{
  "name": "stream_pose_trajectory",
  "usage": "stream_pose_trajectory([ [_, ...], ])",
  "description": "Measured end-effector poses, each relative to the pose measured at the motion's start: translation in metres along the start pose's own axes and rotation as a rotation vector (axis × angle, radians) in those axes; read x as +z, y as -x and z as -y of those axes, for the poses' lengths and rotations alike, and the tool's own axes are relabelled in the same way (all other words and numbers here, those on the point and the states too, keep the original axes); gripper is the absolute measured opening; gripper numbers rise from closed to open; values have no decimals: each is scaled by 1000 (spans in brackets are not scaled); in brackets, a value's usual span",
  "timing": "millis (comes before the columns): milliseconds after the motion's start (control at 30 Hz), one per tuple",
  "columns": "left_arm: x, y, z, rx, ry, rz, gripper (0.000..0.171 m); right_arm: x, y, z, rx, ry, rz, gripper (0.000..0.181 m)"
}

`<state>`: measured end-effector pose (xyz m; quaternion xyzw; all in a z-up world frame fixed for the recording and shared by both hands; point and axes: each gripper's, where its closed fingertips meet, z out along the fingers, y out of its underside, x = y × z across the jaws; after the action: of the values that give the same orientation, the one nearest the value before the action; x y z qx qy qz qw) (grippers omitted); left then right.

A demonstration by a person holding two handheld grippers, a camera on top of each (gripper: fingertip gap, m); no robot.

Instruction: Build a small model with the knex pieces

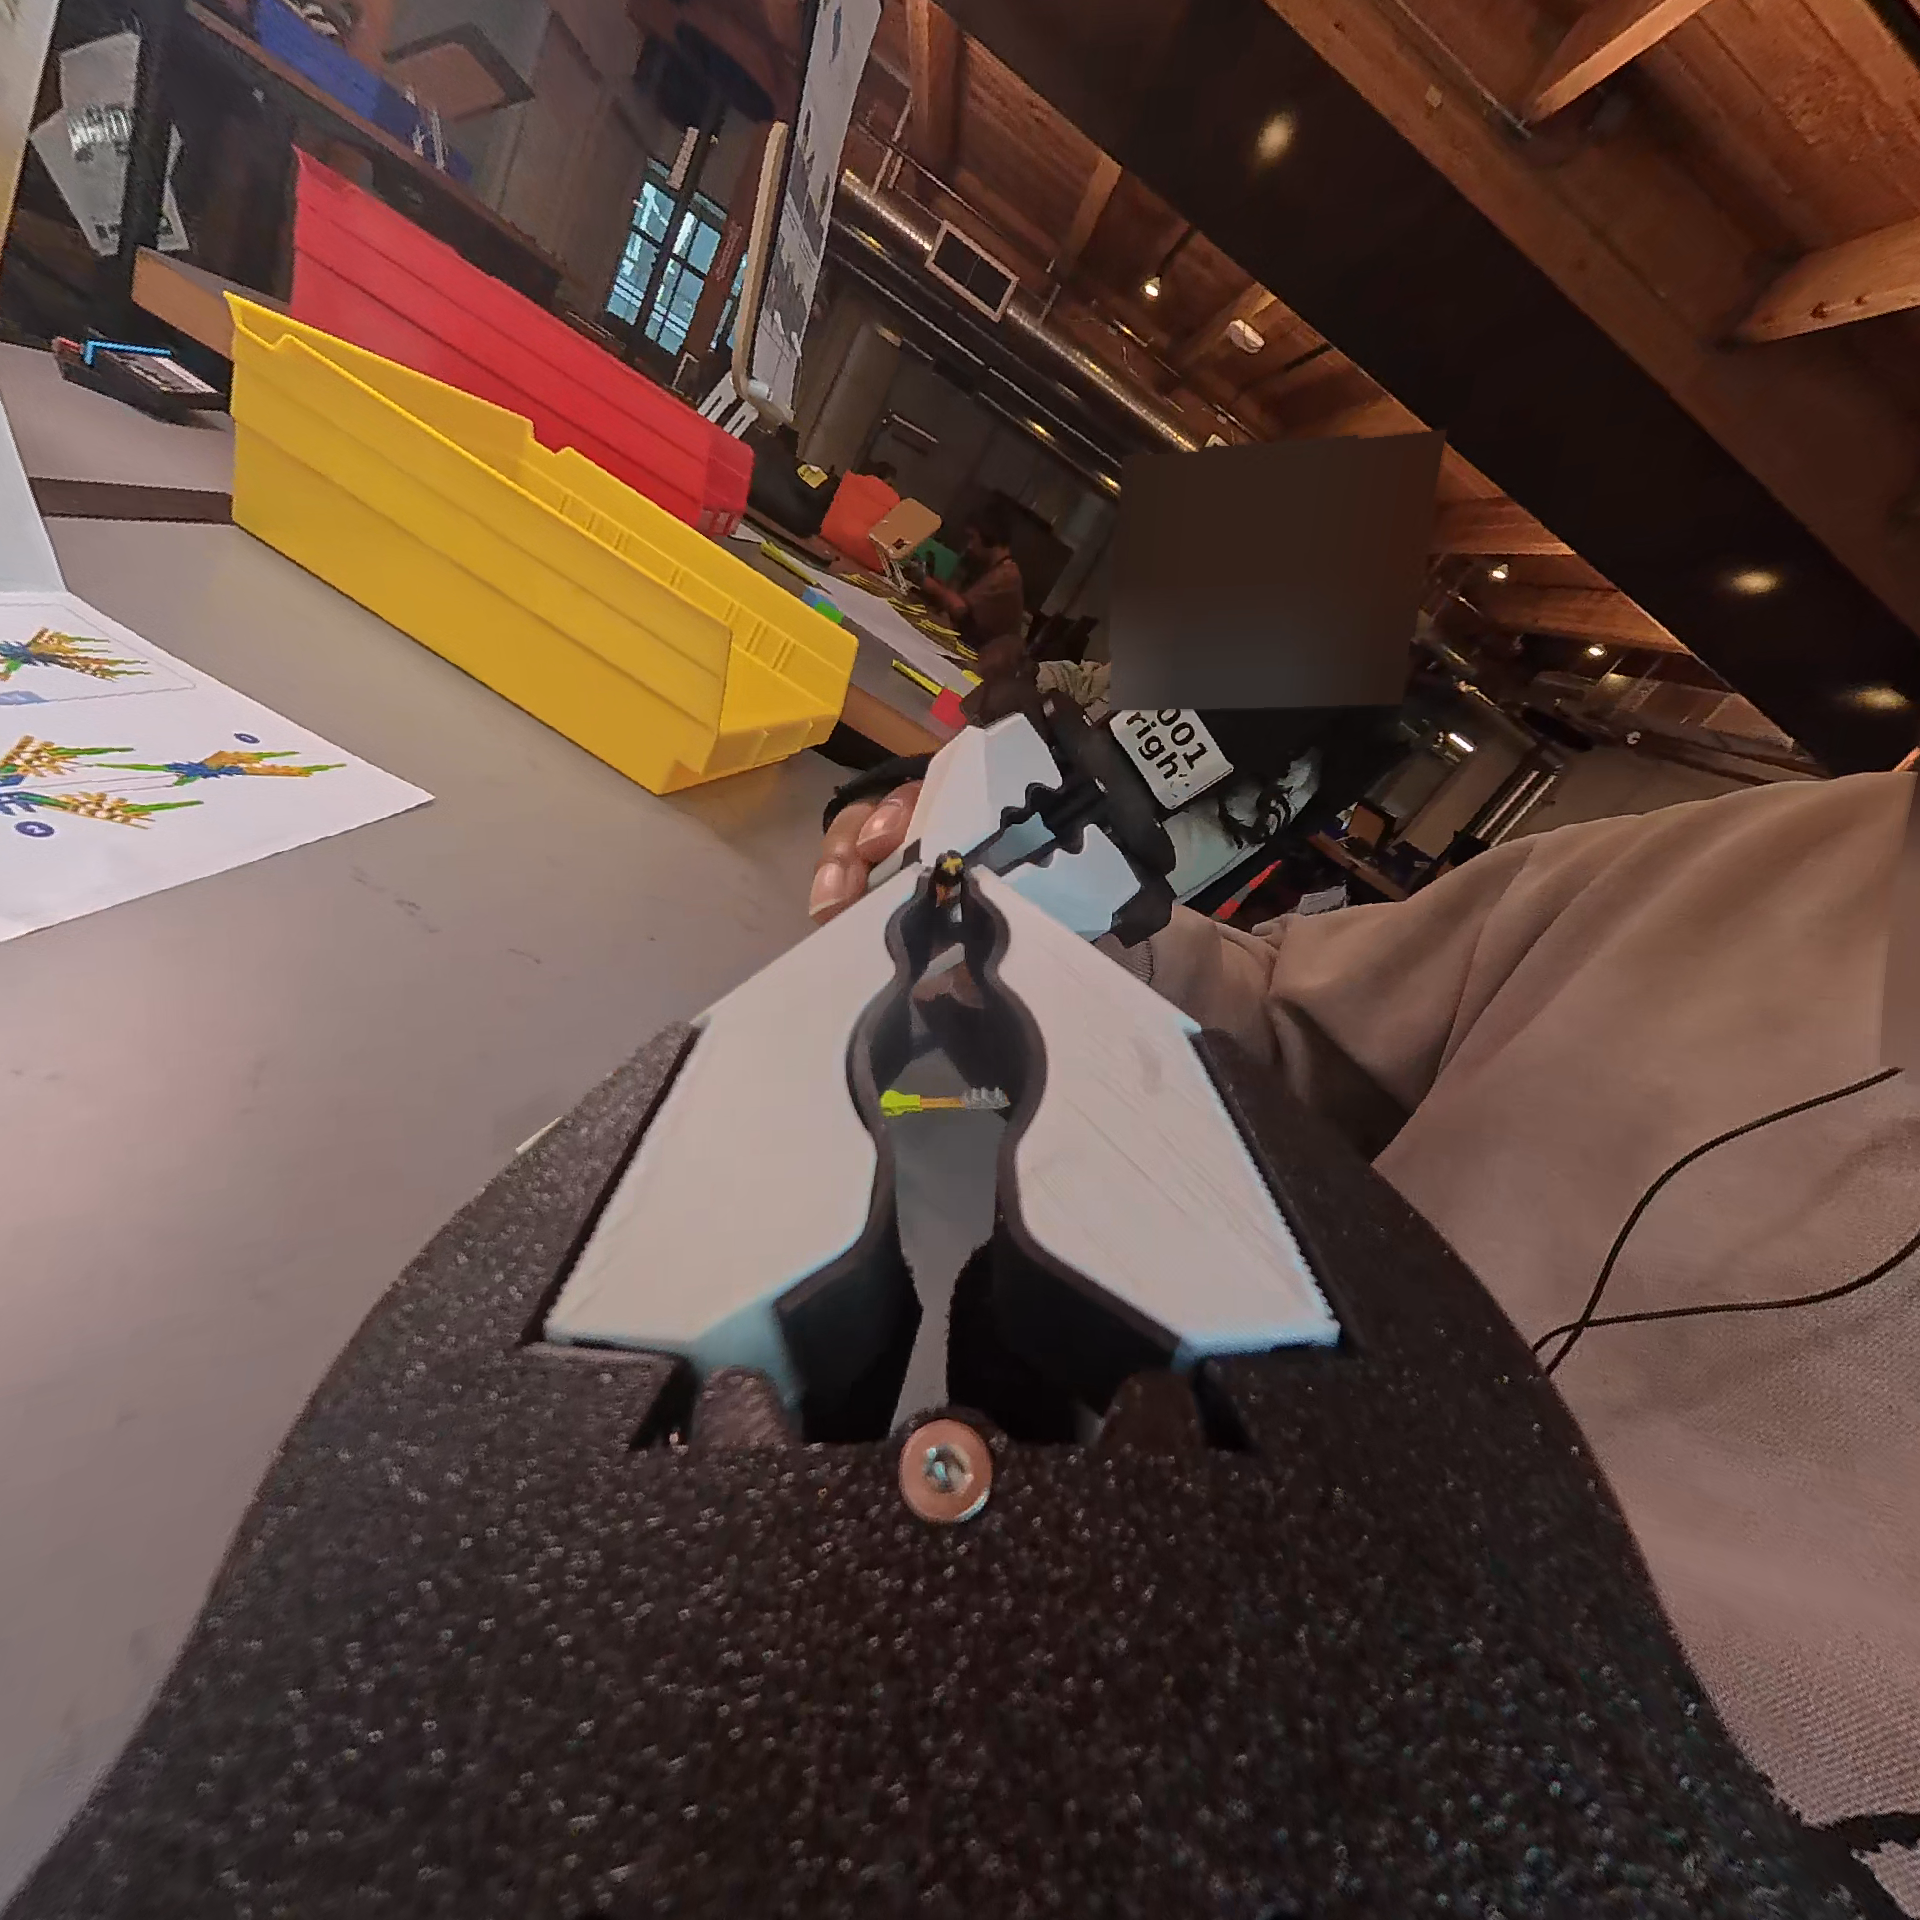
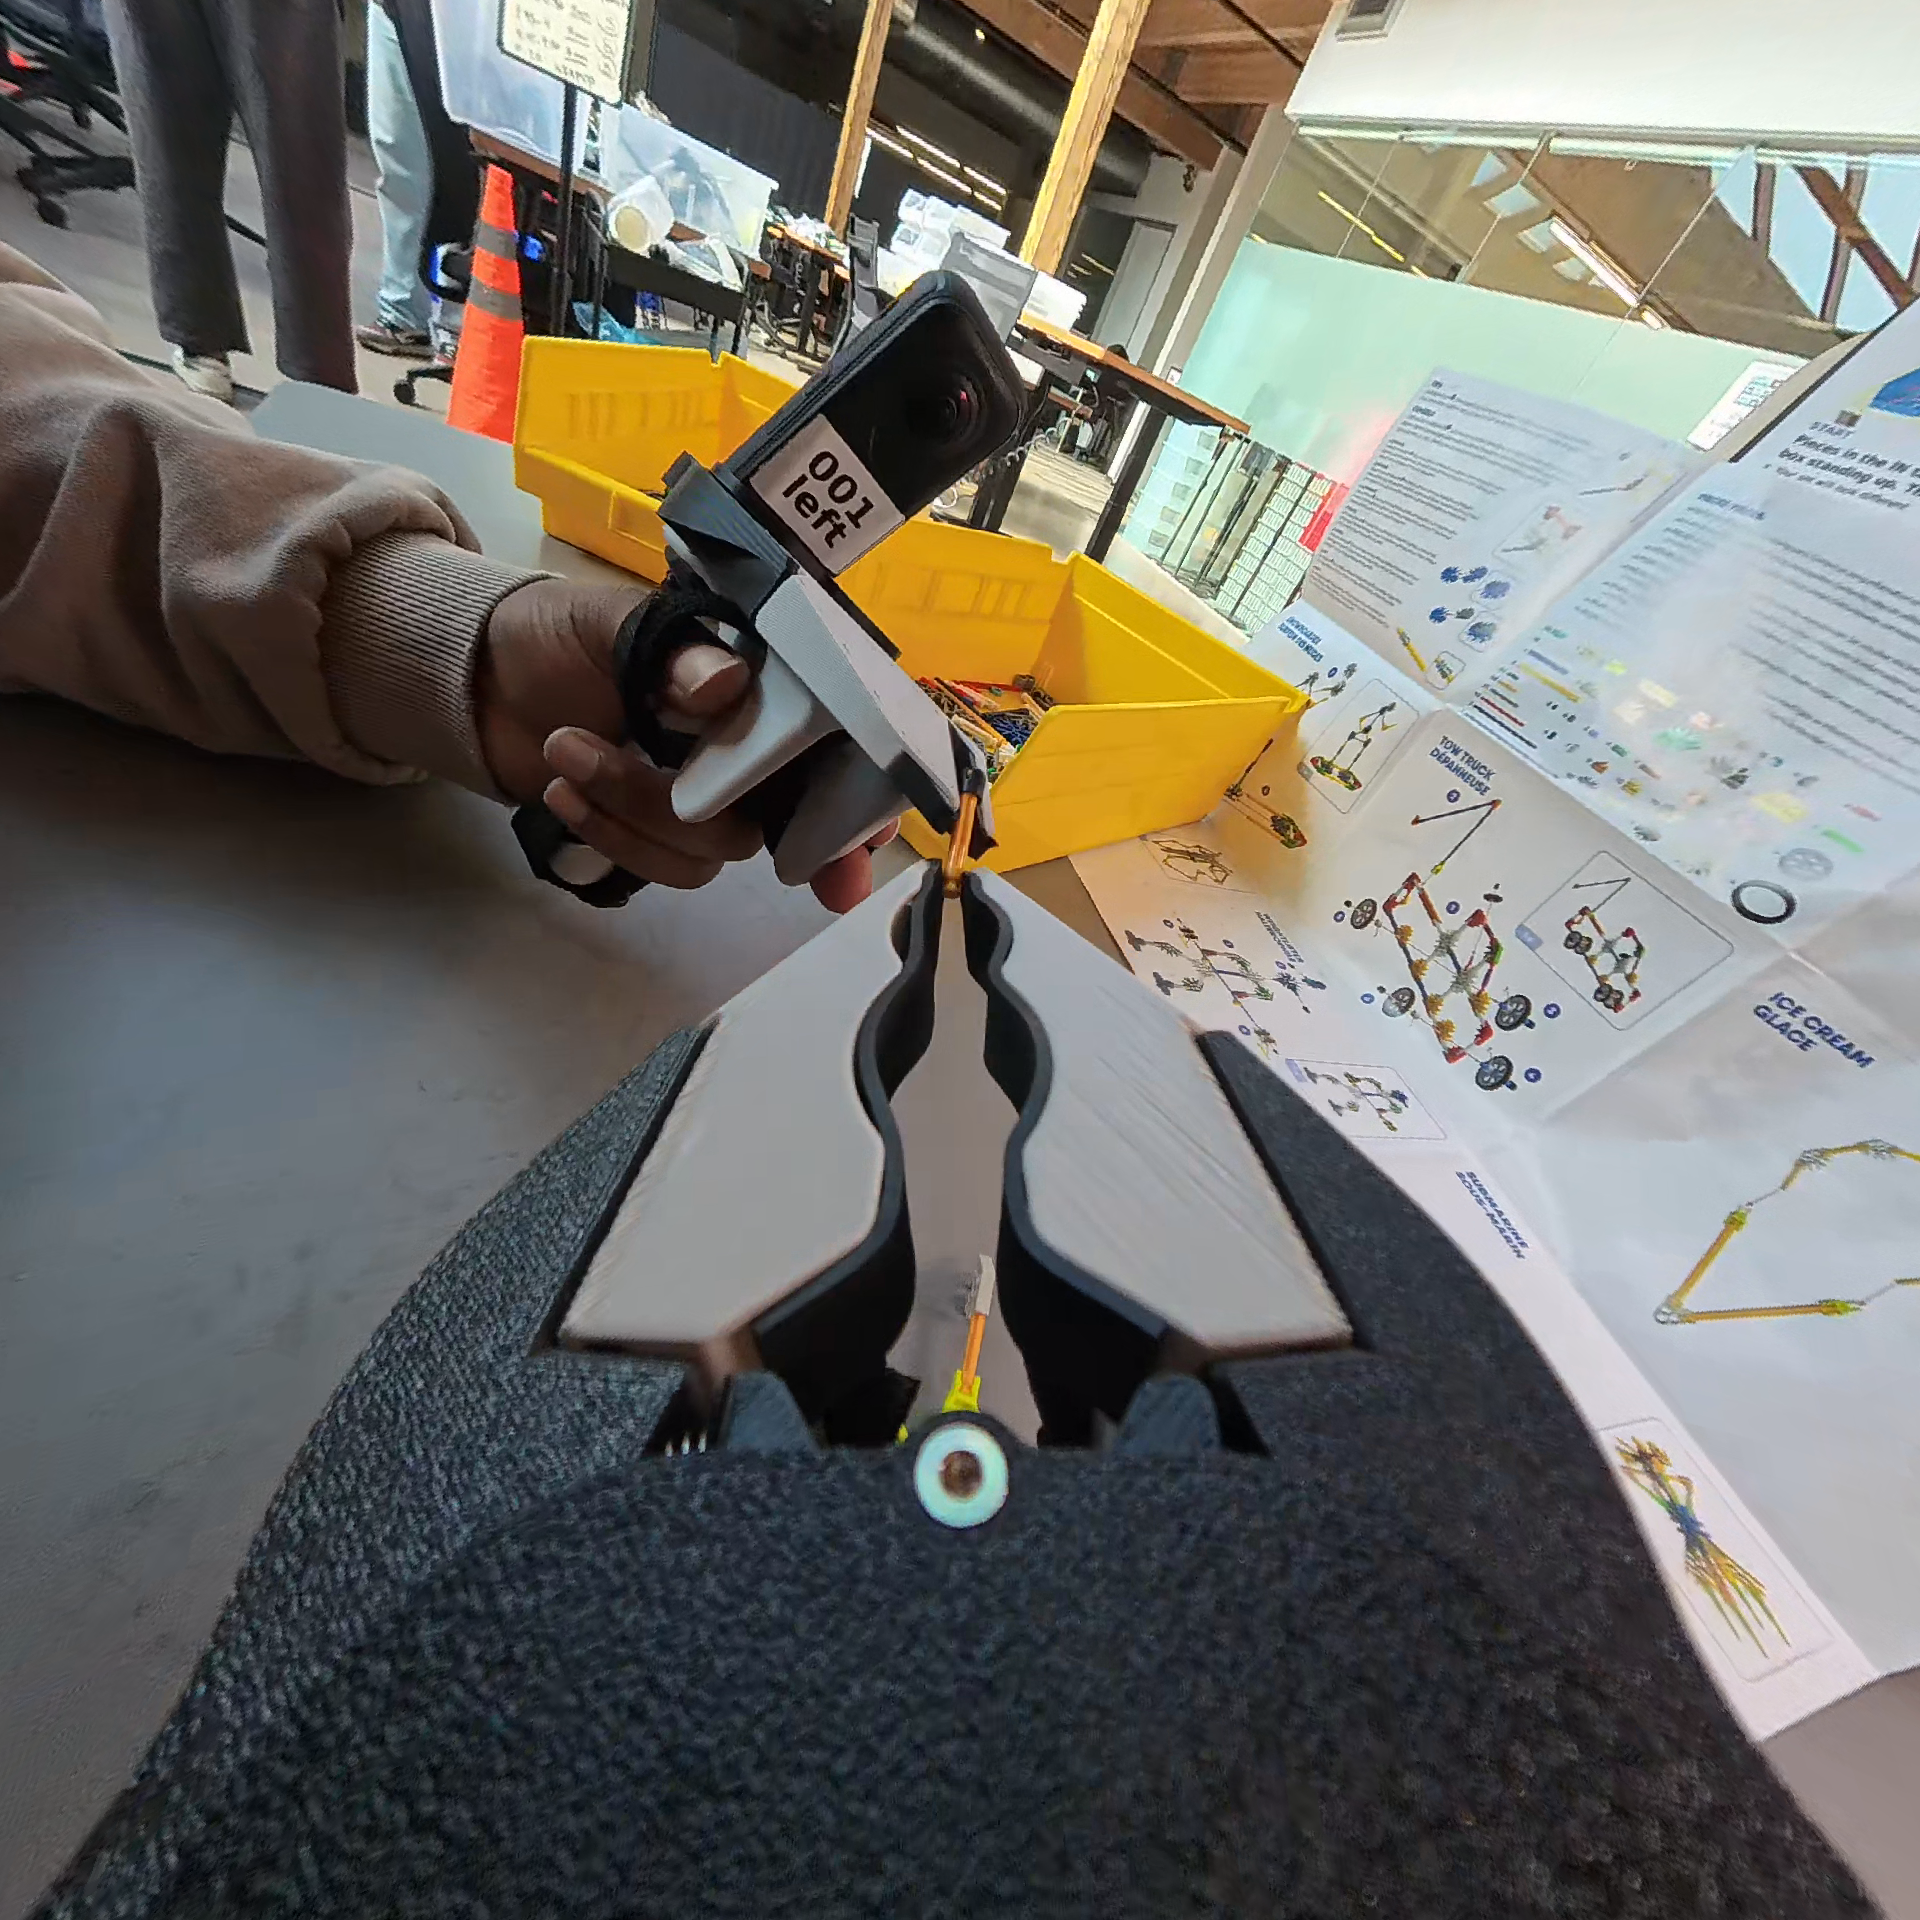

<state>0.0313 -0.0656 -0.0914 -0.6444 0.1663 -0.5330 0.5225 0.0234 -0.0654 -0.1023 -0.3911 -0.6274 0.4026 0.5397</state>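
Indoors, grey table (image 2: 260,1039), both claws pinching one orange rod (image 2: 964,831), timber ceiling (image 1: 1558,208).

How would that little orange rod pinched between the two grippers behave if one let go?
The orange rod looks thin, rigid plastic, so probably light and stiff. Its round, smooth shaft may slip or pivot in the left gripper alone. Dropped on the table, it would likely roll.

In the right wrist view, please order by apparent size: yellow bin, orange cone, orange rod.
1. yellow bin
2. orange cone, though it stands farther away, so its true size is unsure
3. orange rod
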Motion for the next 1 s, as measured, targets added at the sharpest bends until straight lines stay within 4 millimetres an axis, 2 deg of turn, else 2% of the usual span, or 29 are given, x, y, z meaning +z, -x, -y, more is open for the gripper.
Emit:
stream_pose_trajectory([
  [267,4,5,-12,83,76,69,3,10,15,-14,-28,81,44,3],
  [367,0,10,-12,140,111,109,2,5,21,-18,56,101,145,11],
  [533,-10,28,-22,481,273,329,2,-3,2,-10,390,50,178,17],
  [633,-9,32,-24,660,325,418,2,1,1,-19,535,84,187,14],
  [767,-7,36,-30,884,403,504,2,6,2,-25,619,93,182,14],
  [1000,-7,44,-36,1114,512,613,2,10,5,-36,653,155,164,5],
])
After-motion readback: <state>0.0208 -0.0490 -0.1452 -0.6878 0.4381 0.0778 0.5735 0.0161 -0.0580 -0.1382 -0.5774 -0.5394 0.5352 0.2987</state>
